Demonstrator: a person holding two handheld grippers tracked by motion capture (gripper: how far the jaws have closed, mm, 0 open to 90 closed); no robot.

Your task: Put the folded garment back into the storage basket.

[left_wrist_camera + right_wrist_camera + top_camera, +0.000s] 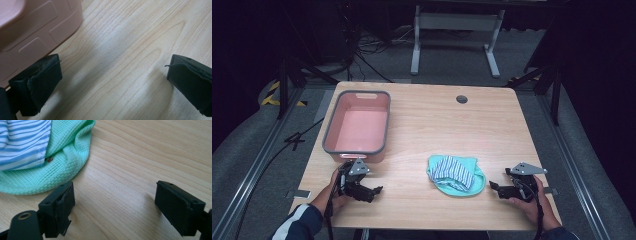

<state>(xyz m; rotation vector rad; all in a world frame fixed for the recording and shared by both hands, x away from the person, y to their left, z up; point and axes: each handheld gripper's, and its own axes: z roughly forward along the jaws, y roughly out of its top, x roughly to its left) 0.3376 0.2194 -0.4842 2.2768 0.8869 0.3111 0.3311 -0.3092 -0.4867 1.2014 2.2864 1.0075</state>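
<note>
A pink tub with a grey rim (357, 149) stands on the left half of the wooden table. A mint green waffle cloth (476, 186) lies right of centre, and a blue-and-white striped cloth (453, 172) rests folded on top of it. My left gripper (374, 192) lies low on the table just in front of the tub, open, with bare wood between its jaws; the tub's pink wall (37, 32) is close to its left jaw. My right gripper (493, 187) sits just right of the cloths, open and empty, the green cloth (57, 170) beside its left jaw.
A round grey cable hole (461, 99) is set into the table near its far edge. Beyond the table stand a white frame (454, 35) and loose cables on grey floor. Metal rails run along both sides of the table.
</note>
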